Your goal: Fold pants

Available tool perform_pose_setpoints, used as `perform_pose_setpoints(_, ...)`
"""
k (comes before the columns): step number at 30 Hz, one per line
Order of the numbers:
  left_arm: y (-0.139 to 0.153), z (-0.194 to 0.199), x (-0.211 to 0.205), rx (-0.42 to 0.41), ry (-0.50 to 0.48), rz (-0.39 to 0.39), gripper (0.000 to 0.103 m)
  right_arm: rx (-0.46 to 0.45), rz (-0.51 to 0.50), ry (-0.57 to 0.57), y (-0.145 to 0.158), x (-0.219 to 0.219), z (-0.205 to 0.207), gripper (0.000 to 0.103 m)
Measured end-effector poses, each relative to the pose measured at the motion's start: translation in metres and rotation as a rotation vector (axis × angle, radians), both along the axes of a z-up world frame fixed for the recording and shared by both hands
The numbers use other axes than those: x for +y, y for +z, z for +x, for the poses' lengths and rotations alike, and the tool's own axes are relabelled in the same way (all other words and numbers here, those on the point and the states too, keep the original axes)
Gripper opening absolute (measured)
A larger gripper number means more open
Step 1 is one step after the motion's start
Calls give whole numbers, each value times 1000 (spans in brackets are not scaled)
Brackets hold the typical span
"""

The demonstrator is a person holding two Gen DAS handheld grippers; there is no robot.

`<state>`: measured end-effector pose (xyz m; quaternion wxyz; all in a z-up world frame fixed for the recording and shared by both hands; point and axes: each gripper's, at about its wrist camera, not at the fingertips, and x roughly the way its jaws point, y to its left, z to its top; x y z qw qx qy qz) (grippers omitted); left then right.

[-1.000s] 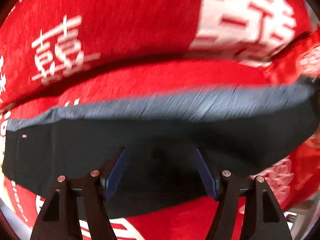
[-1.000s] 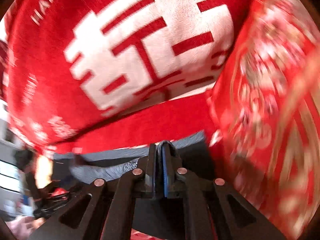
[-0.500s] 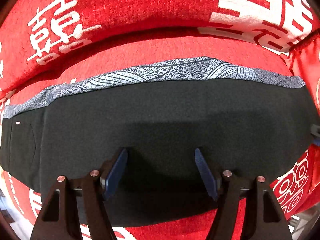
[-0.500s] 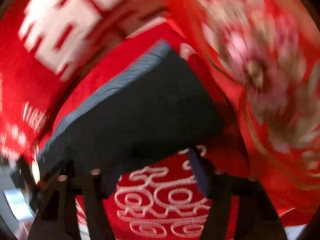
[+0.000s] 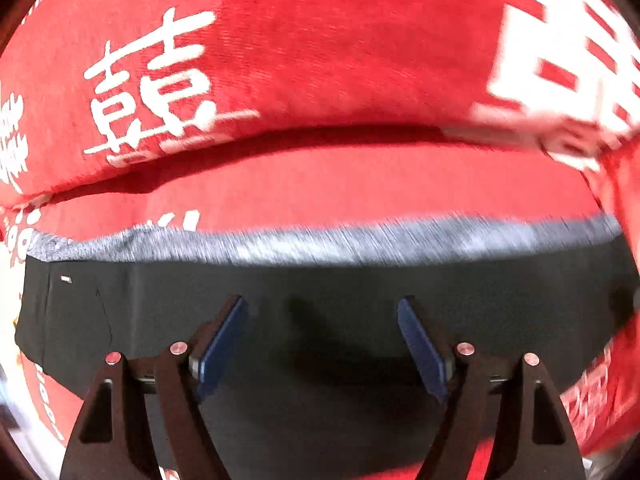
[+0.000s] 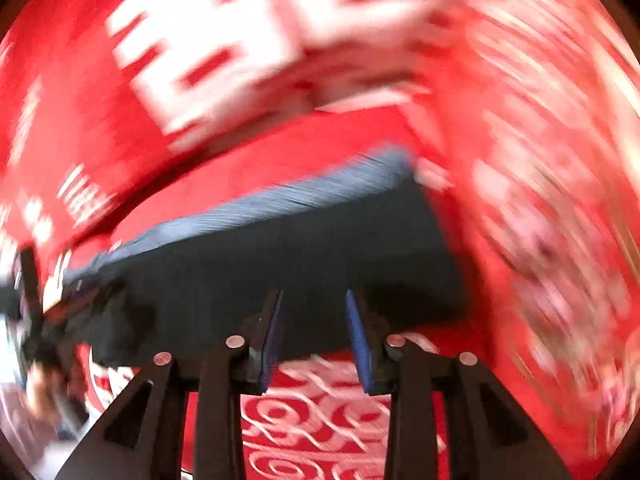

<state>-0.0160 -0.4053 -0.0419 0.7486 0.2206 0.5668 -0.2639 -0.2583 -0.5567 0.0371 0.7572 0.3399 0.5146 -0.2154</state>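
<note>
Pants [image 5: 320, 292] flat, beneath parted left tool [image 5: 322, 316]

red cushion [image 5: 280, 60] | white 囍-like character, probably | other prints blurred

Red cushion [image 5: 320, 60] walls off far side — bare cover [image 5: 360, 188] before pants [image 5: 320, 300]

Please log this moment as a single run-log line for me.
left hand-held gripper: open over black pants | right hand-held gripper: open, empty | pants flat on red bedspread
</note>
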Motion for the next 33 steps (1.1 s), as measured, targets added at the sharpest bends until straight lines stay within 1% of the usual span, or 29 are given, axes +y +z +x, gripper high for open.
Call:
perform_pose_setpoints(1, -6, 7, -4, -1, 27, -6, 79, -23, 18, 58, -6, 4, 25, 36)
perform_pose_setpoints(2, -15, 12, -9, -4, 44, 3, 79, -29, 30, 84, -12, 6, 43, 36)
perform_pose_setpoints(3, -23, 16, -11, -8, 48, 30, 79, -26, 33, 103, -20, 8, 59, 36)
perform_pose_setpoints(4, -32, 16, -13, -5, 44, 57, 79, -9, 32, 134, -36, 14, 79, 39)
perform_pose_setpoints(5, -36, 15, -11, -12, 39, 45, 79, 19, 25, 152, -45, 11, 91, 41)
perform_pose_setpoints(6, -35, 11, -8, -30, 32, 21, 79, 63, 11, 167, -58, 11, 99, 41)
perform_pose_setpoints(7, -34, 9, -5, -32, 16, 22, 79, 98, -11, 182, -67, 11, 100, 41)
perform_pose_setpoints(8, -33, 7, 0, -26, 0, 17, 79, 64, -41, 195, -65, 9, 95, 38)
perform_pose_setpoints(9, -32, 6, 1, -17, -6, 15, 79, 86, -82, 200, -63, 9, 90, 38)
perform_pose_setpoints(10, -34, 5, 8, 6, -9, 19, 80, 152, -165, 203, -62, 7, 83, 39)
perform_pose_setpoints(11, -36, 3, 15, 22, -5, 24, 82, 175, -196, 200, -61, 5, 76, 40)
perform_pose_setpoints(12, -36, 1, 21, 27, 3, 22, 84, 181, -196, 193, -61, 2, 69, 40)
perform_pose_setpoints(13, -36, -2, 26, 30, 8, 21, 84, 168, -167, 178, -61, -2, 59, 41)
perform_pose_setpoints(16, -33, -14, 34, 25, 10, 36, 84, 166, -140, 165, -61, -5, 50, 43)
perform_pose_setpoints(18, -32, -24, 41, 23, 21, 34, 84, 173, -144, 181, -63, -3, 55, 54)
perform_pose_setpoints(19, -31, -28, 46, 29, 32, 31, 84, 159, -127, 198, -65, -1, 56, 74)
perform_pose_setpoints(20, -29, -30, 50, 36, 40, 31, 84, 137, -101, 230, -69, 8, 57, 87)
perform_pose_setpoints(21, -28, -32, 57, 41, 43, 34, 84, 133, -100, 255, -68, 13, 60, 89)
perform_pose_setpoints(22, -26, -34, 69, 47, 45, 44, 84, 150, -119, 280, -68, 15, 64, 89)
perform_pose_setpoints(24, -14, -30, 86, 35, 51, 47, 84, 169, -142, 286, -68, 20, 69, 89)
perform_pose_setpoints(25, -5, -24, 100, 20, 62, 40, 84, 163, -129, 262, -64, 20, 67, 86)
perform_pose_setpoints(26, 2, -19, 111, 6, 72, 38, 84, 133, -93, 229, -56, 22, 63, 82)
perform_pose_setpoints(28, 13, 5, 147, -40, 116, 59, 84, 69, -12, 192, -44, 32, 57, 82)
perform_pose_setpoints(30, 14, 31, 176, -50, 166, 73, 84, -30, 89, 185, -32, 61, 63, 82)
perform_pose_setpoints(31, 12, 48, 196, -53, 205, 97, 84, -80, 143, 193, -28, 79, 67, 82)
perform_pose_setpoints(32, 11, 61, 206, -64, 227, 128, 84, -136, 212, 204, -25, 102, 74, 82)
perform_pose_setpoints(33, 8, 72, 218, -89, 242, 158, 84, -174, 268, 207, -25, 120, 78, 82)
